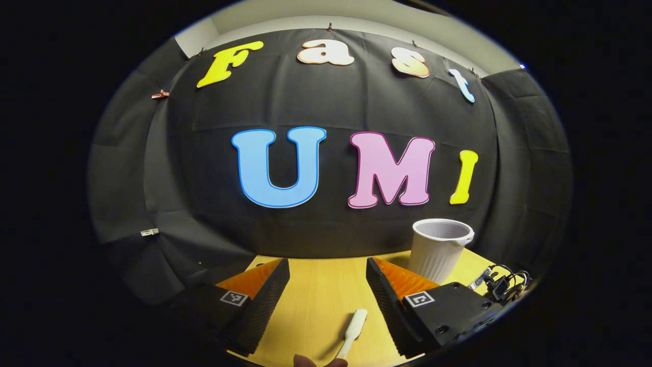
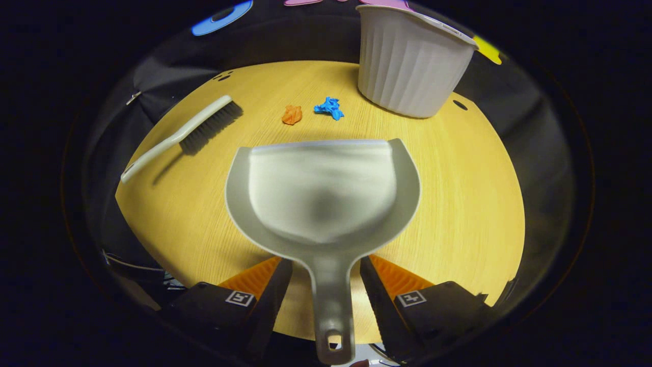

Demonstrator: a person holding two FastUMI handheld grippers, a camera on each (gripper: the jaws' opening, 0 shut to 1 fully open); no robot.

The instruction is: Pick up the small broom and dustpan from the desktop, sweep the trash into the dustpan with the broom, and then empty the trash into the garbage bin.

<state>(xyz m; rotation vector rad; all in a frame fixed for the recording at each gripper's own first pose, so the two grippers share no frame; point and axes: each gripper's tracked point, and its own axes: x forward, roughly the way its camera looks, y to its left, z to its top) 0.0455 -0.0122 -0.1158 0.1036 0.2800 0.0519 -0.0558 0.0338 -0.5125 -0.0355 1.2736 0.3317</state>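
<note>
Wood desk [image 2: 458, 204], black cloth wall [image 1: 204, 178] behind.
Right gripper [image 2: 326, 280] spread astride dustpan [image 2: 326, 188] handle, contact unclear; left gripper [image 1: 327, 285] released; broom [image 2: 178, 135] left of dustpan; bin [image 2: 407, 66] top cropped.

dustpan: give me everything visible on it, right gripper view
The dustpan looks like pale grey-white plastic: a broad scoop with raised side walls, a straight front lip and a handle with a hang hole. It is empty and faces the orange scrap and blue scrap. Its handle lies between the right gripper fingers, which stand apart.
</note>
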